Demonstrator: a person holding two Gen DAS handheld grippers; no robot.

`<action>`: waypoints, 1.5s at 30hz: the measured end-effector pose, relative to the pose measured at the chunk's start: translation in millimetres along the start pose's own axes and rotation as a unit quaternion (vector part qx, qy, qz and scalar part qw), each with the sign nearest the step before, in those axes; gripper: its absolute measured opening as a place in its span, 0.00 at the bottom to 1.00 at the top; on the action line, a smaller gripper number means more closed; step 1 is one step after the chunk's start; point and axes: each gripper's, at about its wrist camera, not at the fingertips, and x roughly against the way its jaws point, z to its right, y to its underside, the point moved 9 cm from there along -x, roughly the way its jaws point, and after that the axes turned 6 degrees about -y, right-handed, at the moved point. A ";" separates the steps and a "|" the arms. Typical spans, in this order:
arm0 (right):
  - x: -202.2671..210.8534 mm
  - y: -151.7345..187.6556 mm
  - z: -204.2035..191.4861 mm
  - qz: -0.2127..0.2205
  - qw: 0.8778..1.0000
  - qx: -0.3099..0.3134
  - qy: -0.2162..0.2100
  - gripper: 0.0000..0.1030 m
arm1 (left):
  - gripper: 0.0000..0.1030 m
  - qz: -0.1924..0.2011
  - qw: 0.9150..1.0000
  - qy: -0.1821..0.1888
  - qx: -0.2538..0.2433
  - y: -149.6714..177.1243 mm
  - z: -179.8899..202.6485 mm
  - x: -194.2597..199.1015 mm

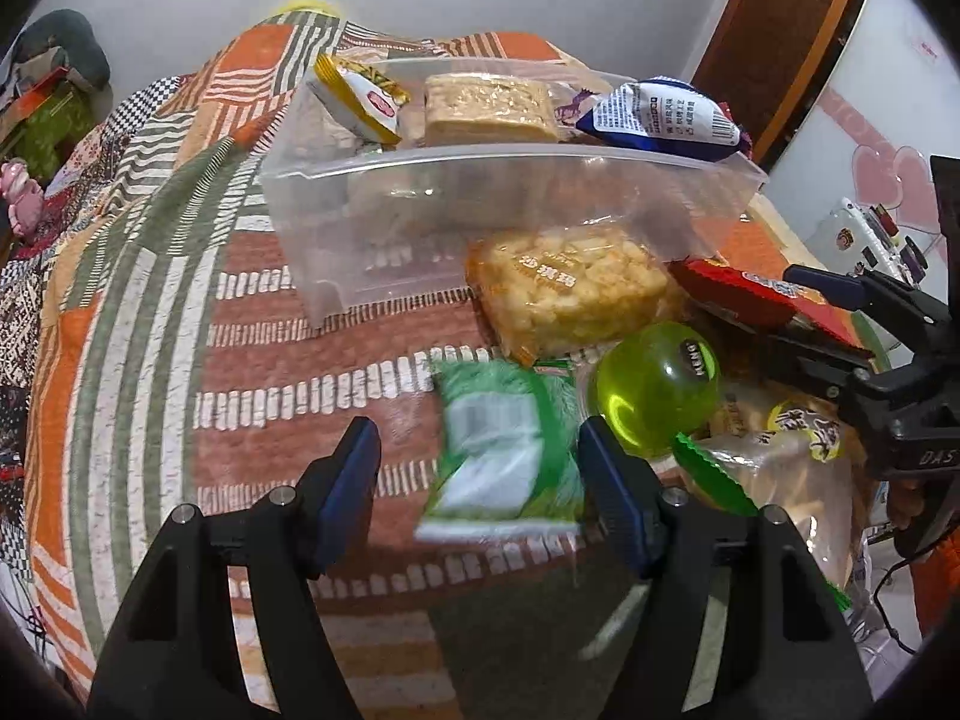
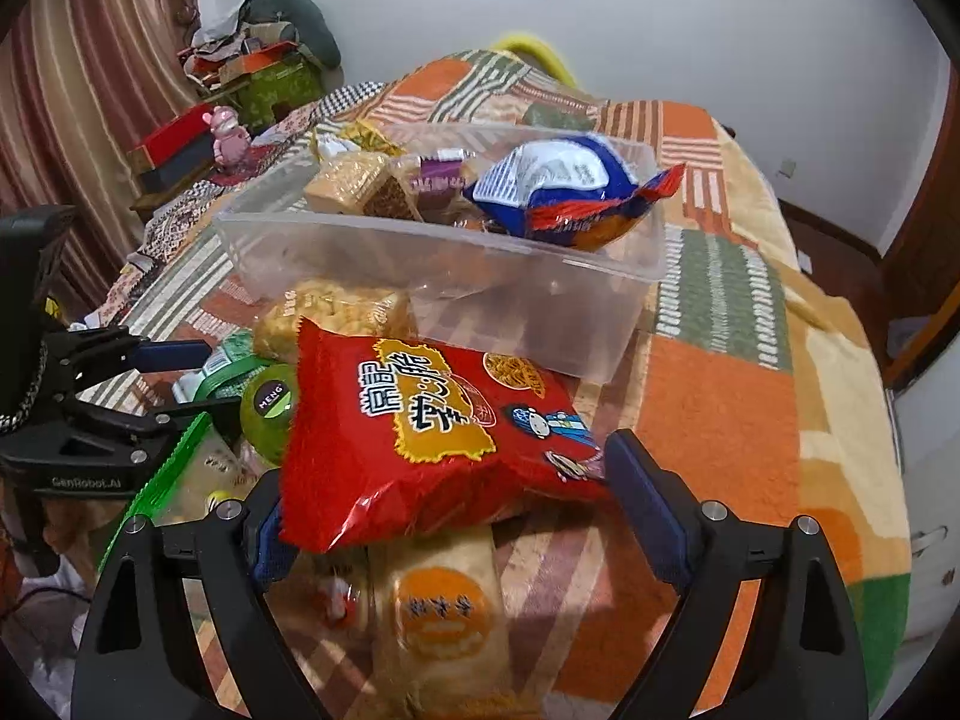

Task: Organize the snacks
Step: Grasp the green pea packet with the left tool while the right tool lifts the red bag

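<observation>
The left gripper (image 1: 480, 501) gapes around a green packet (image 1: 507, 456) near the clear bin (image 1: 456, 180); only the right view shows the right gripper (image 2: 447, 531), spread about a red bag (image 2: 432, 438).

Patchwork bed (image 1: 150, 312) — clear bin (image 1: 420, 228), green packet (image 1: 504, 456) directly on it.

Red-yellow snack bag (image 2: 438, 438); green-white packet (image 1: 510, 450); translucent green ball (image 1: 657, 390); clear bin (image 1: 510, 222); orange-green striped patchwork blanket (image 1: 150, 300).
</observation>
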 end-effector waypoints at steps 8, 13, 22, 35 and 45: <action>0.7 1.5 11.0 0.004 1.000 -0.026 -0.006 0.52 | 0.47 0.015 1.000 -0.006 -0.017 -5.1 5.7 -5.6; 15.1 -1.0 11.4 0.024 1.000 -0.019 0.003 0.35 | 0.42 0.023 0.999 -0.013 -0.026 -4.5 9.4 -1.1; 49.0 -10.5 15.1 0.060 0.998 -0.020 0.004 0.25 | 0.41 0.050 0.999 -0.015 -0.011 -9.9 4.9 27.8; 90.4 -46.2 3.7 0.119 0.993 0.001 0.005 0.25 | 0.41 0.124 0.992 -0.030 0.004 -56.6 -4.9 79.0; 87.6 -93.8 4.0 0.155 0.988 0.004 0.005 0.25 | 0.41 0.147 0.988 -0.045 0.023 -97.7 -23.1 79.4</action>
